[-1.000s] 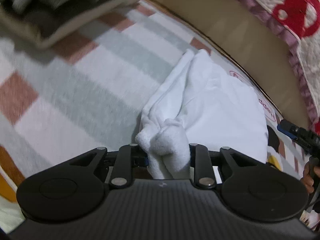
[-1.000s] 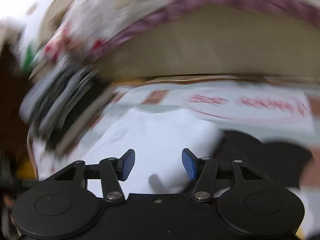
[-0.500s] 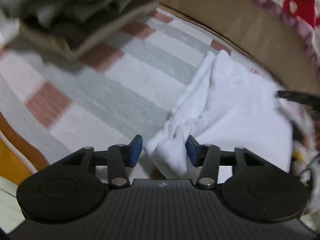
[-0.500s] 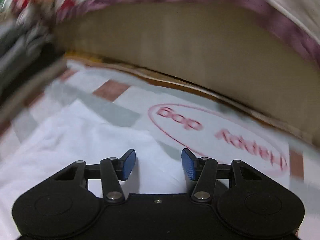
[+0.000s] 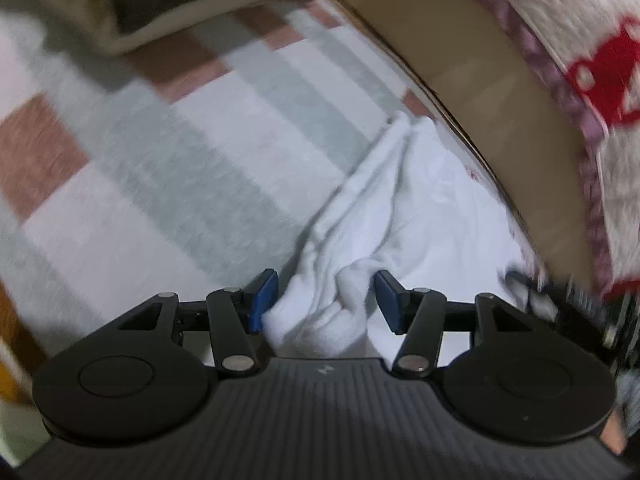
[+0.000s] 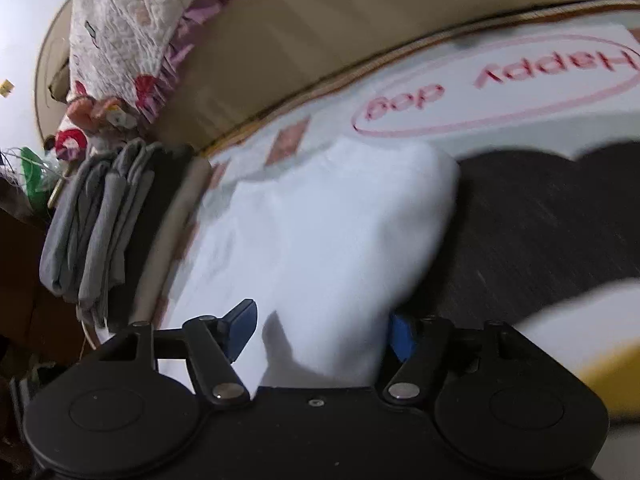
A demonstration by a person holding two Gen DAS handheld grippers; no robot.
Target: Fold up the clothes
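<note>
Patterned blanket [image 5: 168,184]: white, grey-green, brick-pink blocks; pink oval logo [image 6: 496,88] at 1 o'clock in right view. Tan padded headboard [image 5: 480,64] along far edge, 1 o'clock. Quilted coverlet [image 6: 132,28], red motifs, purple frill, draped over it. White wall [image 6: 24,32] at 10 o'clock. Lighting dim.

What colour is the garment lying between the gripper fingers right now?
Plain white garment, no print visible. It shows best in the left wrist view.

Both wrist cameras look close along their claws — sharing the white garment [image 5: 404,216].
</note>
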